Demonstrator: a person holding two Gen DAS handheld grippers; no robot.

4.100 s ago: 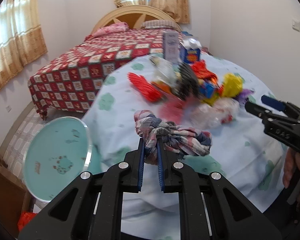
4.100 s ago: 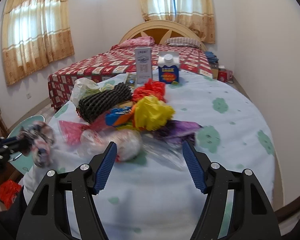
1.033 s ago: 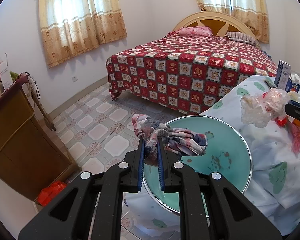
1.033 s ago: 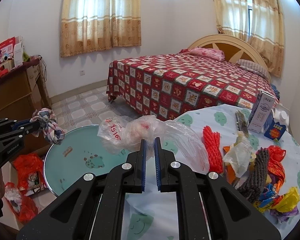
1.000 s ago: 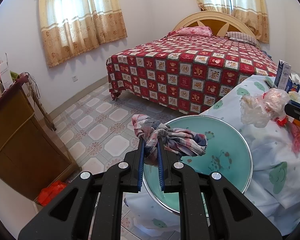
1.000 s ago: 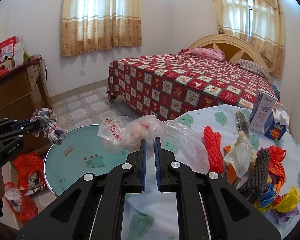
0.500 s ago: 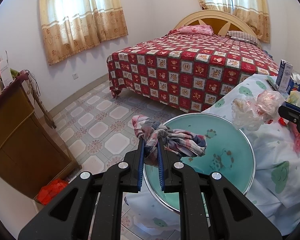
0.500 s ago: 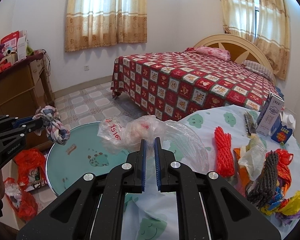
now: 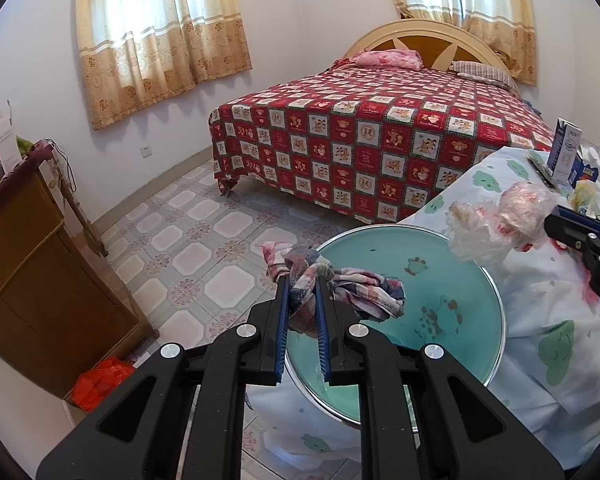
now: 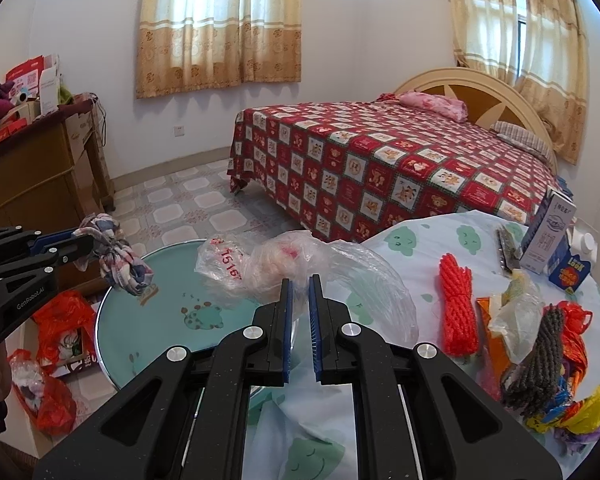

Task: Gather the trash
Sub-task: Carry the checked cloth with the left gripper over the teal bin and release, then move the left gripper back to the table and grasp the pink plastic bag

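My left gripper (image 9: 302,280) is shut on a crumpled plaid cloth (image 9: 340,288) and holds it in the air over the near edge of a round teal glass stool top (image 9: 452,280). It also shows in the right wrist view (image 10: 88,242) with the cloth (image 10: 118,258). My right gripper (image 10: 299,280) is shut on a clear plastic bag (image 10: 284,266) with red print, held above the table edge; the bag shows in the left wrist view (image 9: 496,220). More trash lies on the table: a red net (image 10: 456,304), a dark net roll (image 10: 536,360), coloured wrappers (image 10: 572,408).
A round table with a pale blue cloth (image 10: 416,248) holds two cartons (image 10: 548,236). A red-checked bed (image 9: 380,128) stands behind. A wooden cabinet (image 9: 40,272) is at the left, with red plastic bags on the floor beside it (image 10: 56,320). The tiled floor (image 9: 204,240) lies between.
Both grippers have swung left from the table toward the stool and floor, carrying the cloth and the plastic bag. In the last half second both drifted slightly further.
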